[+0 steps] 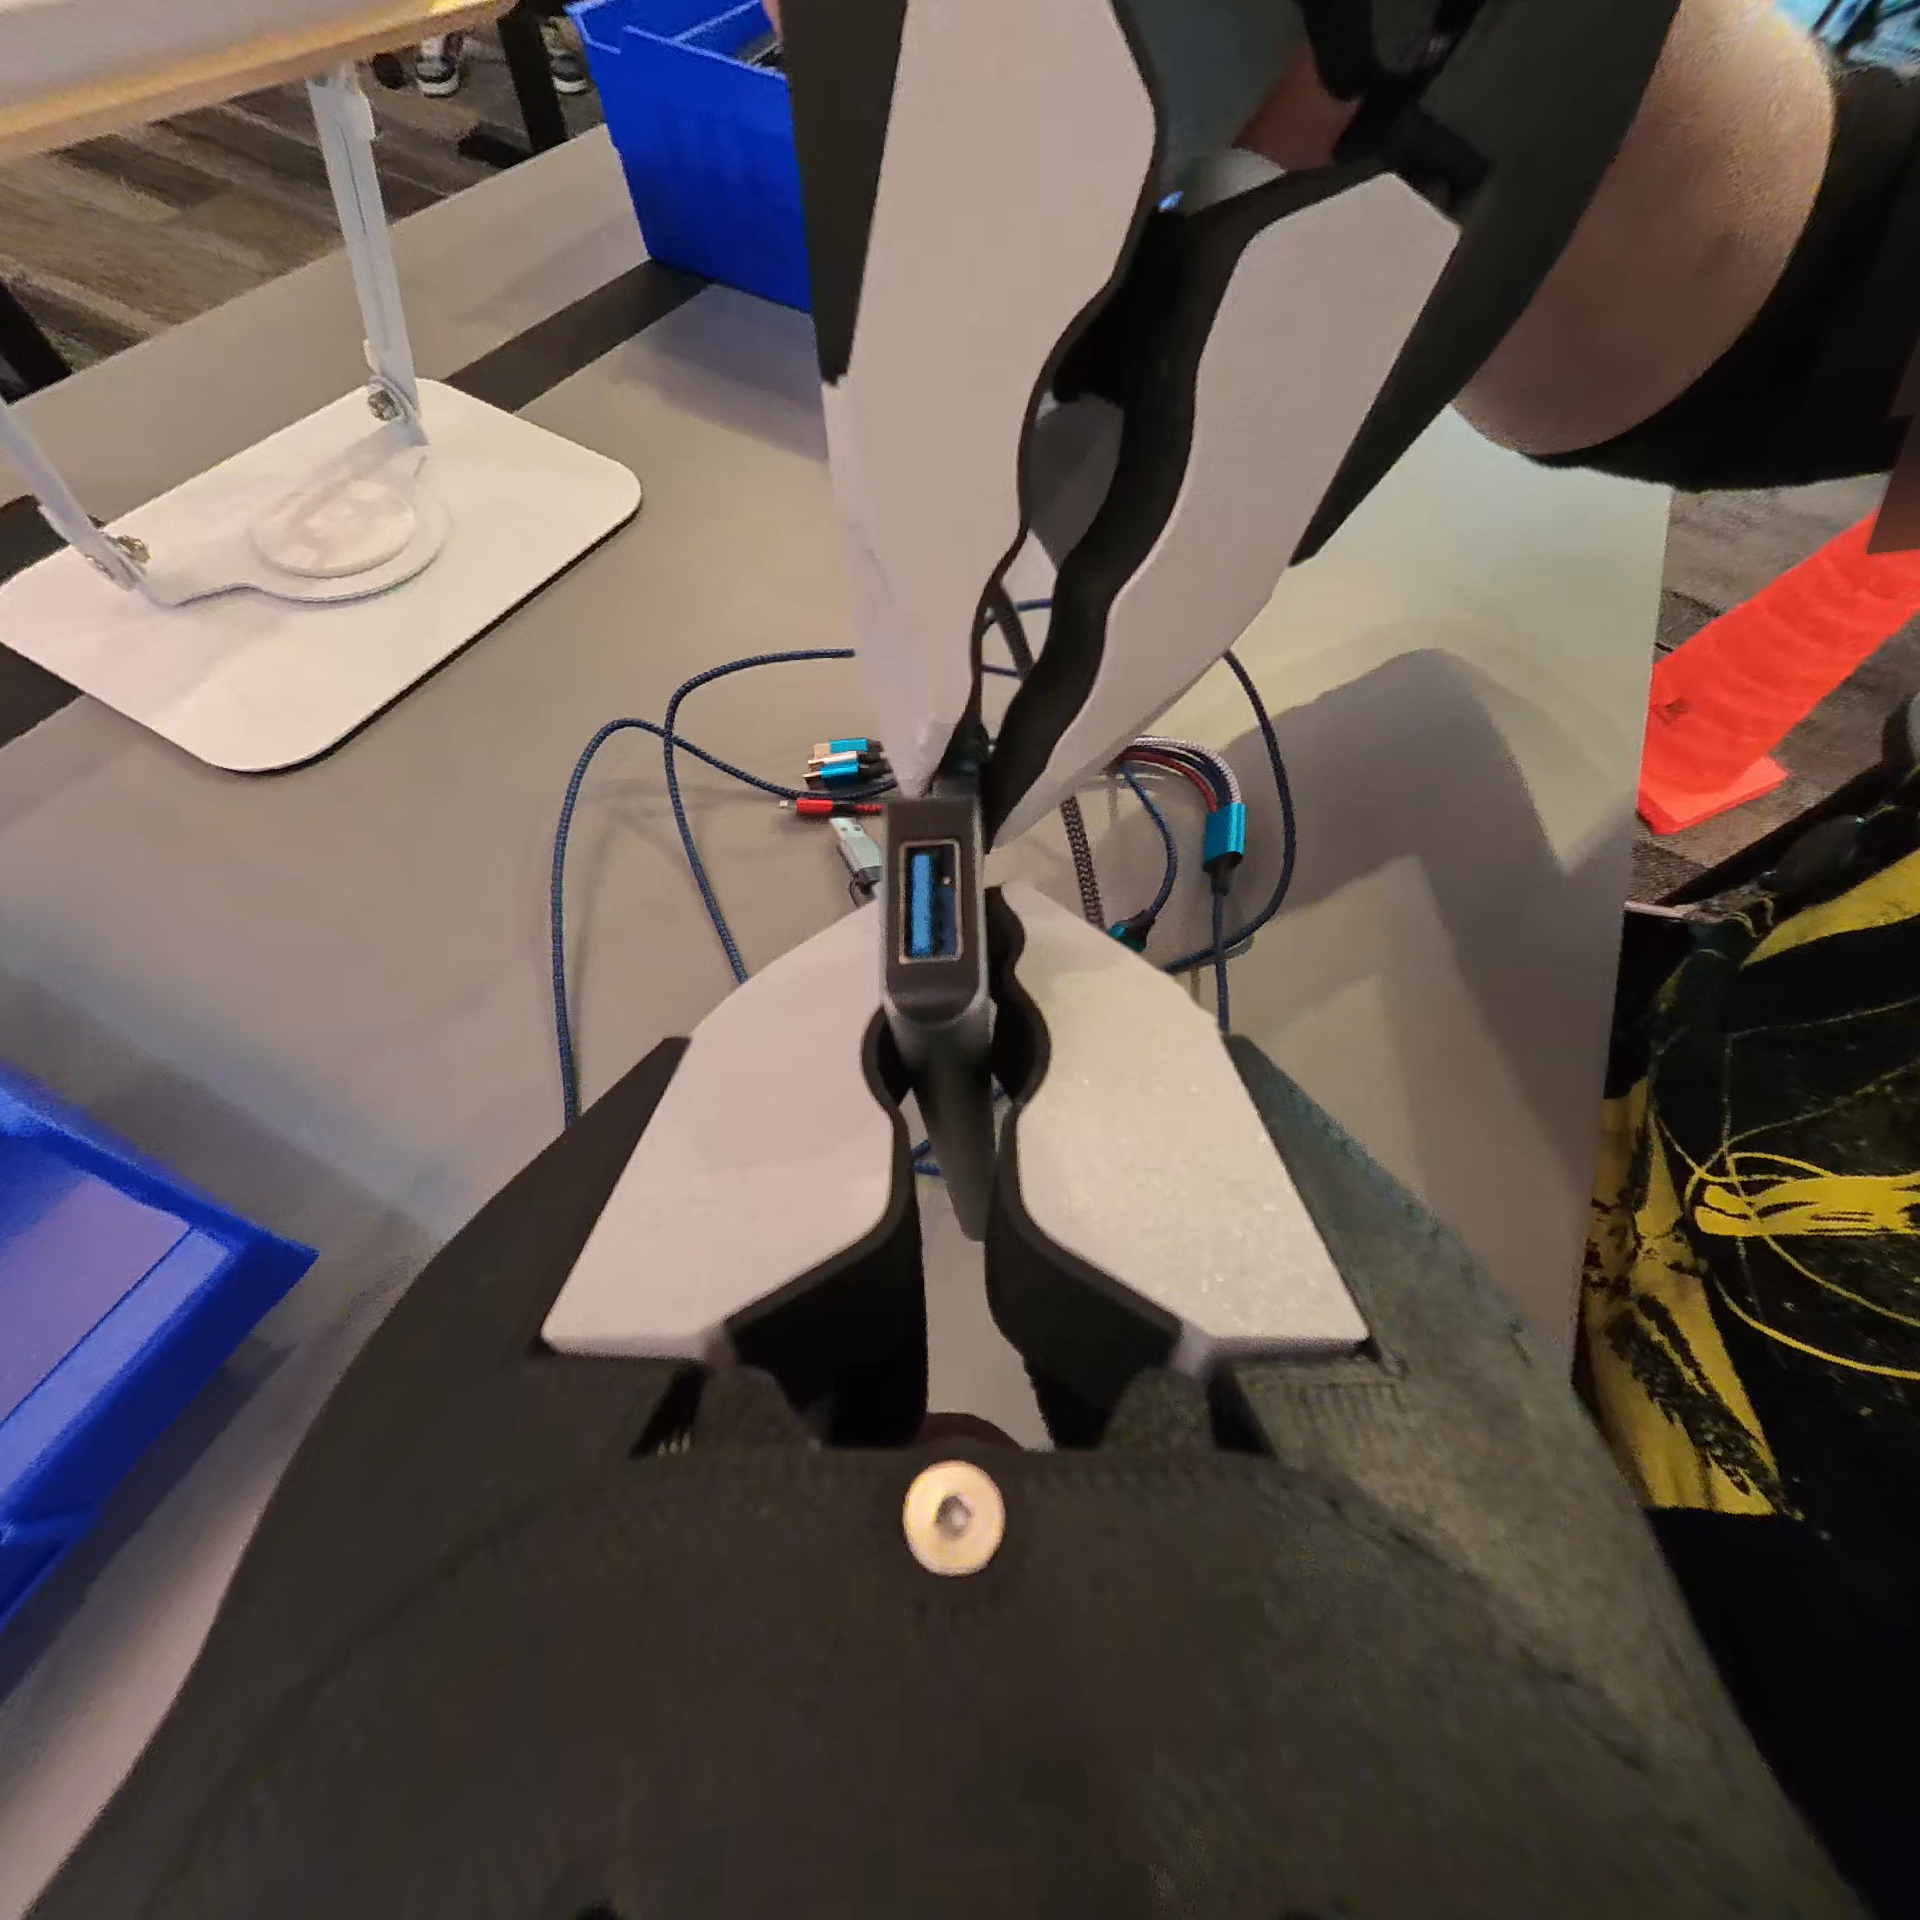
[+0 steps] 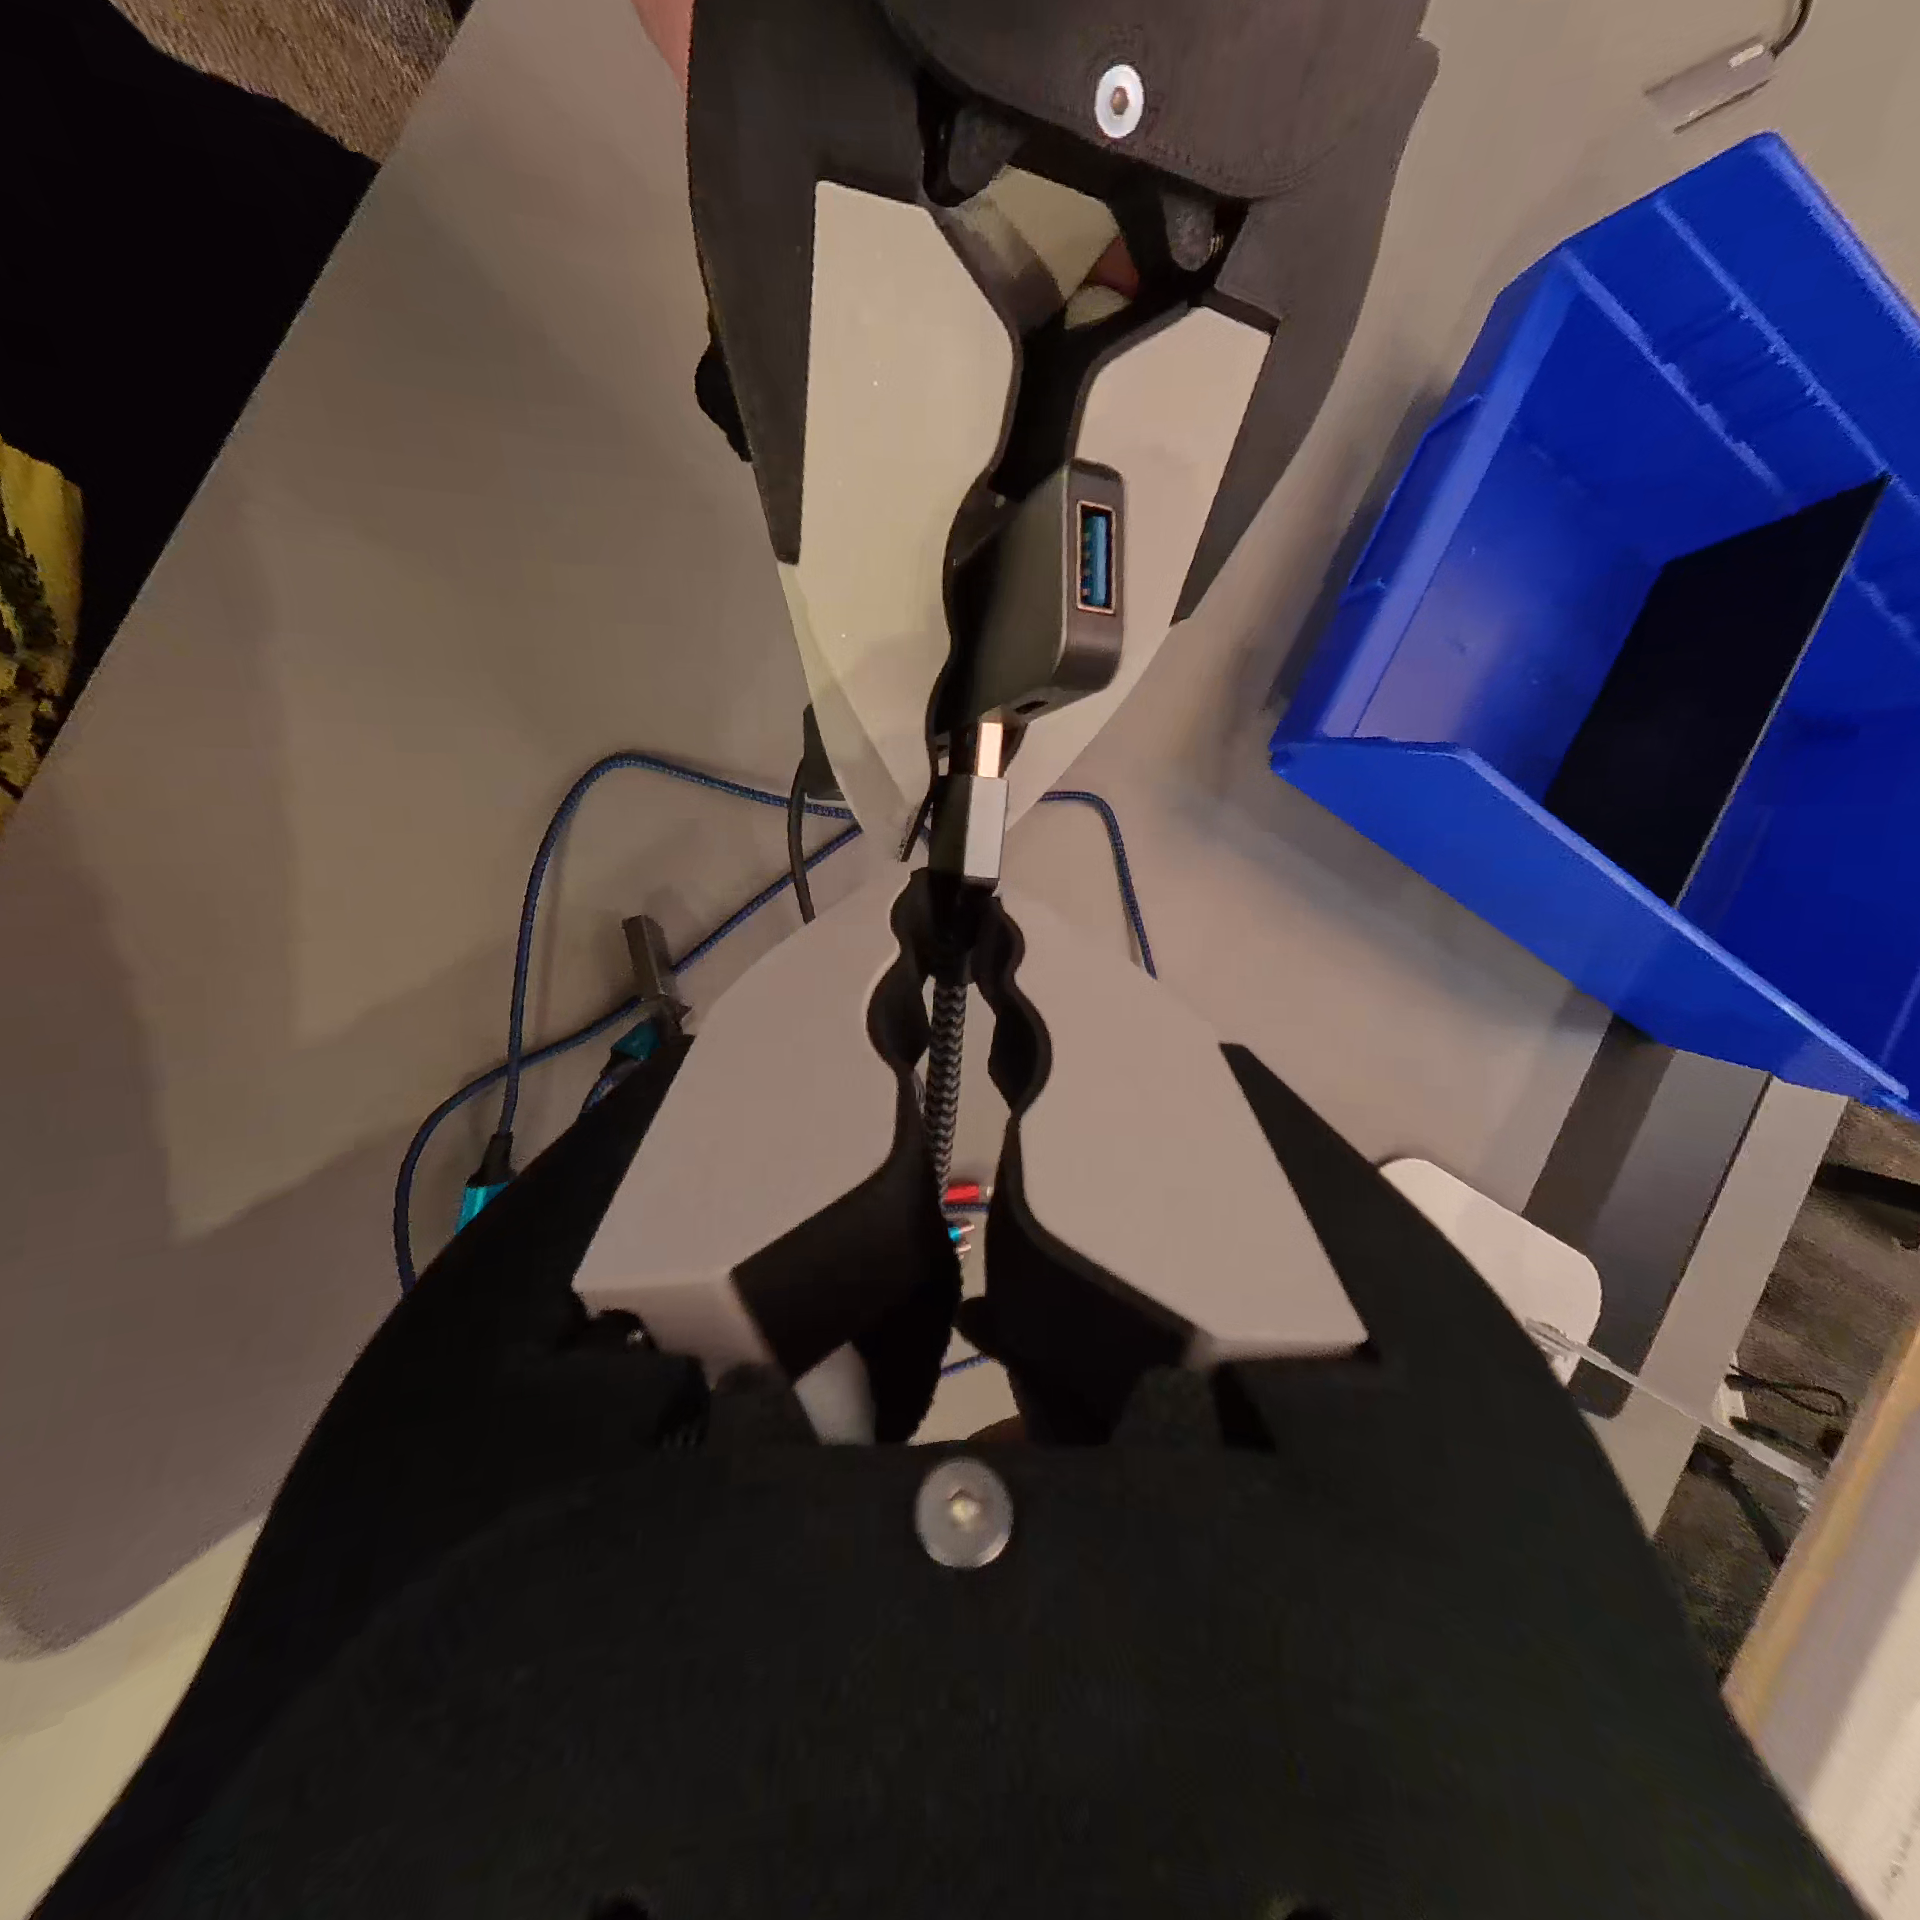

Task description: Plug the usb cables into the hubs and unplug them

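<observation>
My left gripper is shut on a grey USB hub and holds it above the grey table. The hub's blue port faces the left wrist camera. My right gripper is shut on a black-and-grey braided USB cable just behind its grey plug. The plug's metal tip meets the end of the hub, with part of the metal still showing. In the left wrist view the right gripper comes down from above onto the hub's far end.
Loose blue braided cables with blue and red connectors lie on the table under the hub. A white stand base sits at the left. Blue bins stand at the back, front left and beside the grippers. A person's arm is at upper right. Both grippers' tips are close together, under 4 cm apart.
</observation>
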`<state>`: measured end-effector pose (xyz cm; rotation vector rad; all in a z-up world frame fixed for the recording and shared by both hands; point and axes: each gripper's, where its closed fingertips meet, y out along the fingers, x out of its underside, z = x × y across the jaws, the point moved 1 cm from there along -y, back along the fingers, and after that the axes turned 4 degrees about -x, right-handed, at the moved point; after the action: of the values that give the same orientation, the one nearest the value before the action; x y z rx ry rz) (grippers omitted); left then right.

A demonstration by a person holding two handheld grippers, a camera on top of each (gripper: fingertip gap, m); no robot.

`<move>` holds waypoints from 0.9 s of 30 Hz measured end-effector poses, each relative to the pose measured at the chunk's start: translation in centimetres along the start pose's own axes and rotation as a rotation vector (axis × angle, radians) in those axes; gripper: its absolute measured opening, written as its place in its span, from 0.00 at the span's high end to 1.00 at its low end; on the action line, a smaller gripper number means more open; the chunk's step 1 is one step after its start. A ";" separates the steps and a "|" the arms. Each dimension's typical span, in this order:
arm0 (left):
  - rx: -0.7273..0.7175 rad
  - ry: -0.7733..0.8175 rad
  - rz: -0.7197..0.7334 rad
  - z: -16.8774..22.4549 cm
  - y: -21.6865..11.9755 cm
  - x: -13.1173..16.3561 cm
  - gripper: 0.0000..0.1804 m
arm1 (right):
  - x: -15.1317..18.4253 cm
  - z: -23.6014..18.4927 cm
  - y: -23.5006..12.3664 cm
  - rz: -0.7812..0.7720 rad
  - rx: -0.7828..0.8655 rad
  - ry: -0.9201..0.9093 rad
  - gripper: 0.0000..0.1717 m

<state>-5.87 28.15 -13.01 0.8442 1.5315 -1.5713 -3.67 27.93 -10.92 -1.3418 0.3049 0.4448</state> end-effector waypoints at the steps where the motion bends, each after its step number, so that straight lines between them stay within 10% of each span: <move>1: 0.004 -0.004 -0.004 0.0 0.0 0.0 0.95 | 0.0 0.0 0.1 0.016 0.002 0.006 0.96; 18: -0.036 0.083 -0.140 0.7 1.1 1.0 0.96 | 0.5 -1.0 1.4 -0.041 -0.027 -0.021 0.96; 27: -0.042 0.018 -0.029 -0.1 0.1 -0.9 0.94 | 0.4 -0.1 -0.1 0.182 -0.033 0.093 0.96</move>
<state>-5.39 28.35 -12.24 0.8181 1.5903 -1.5510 -3.31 27.85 -11.05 -1.3754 0.5008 0.5418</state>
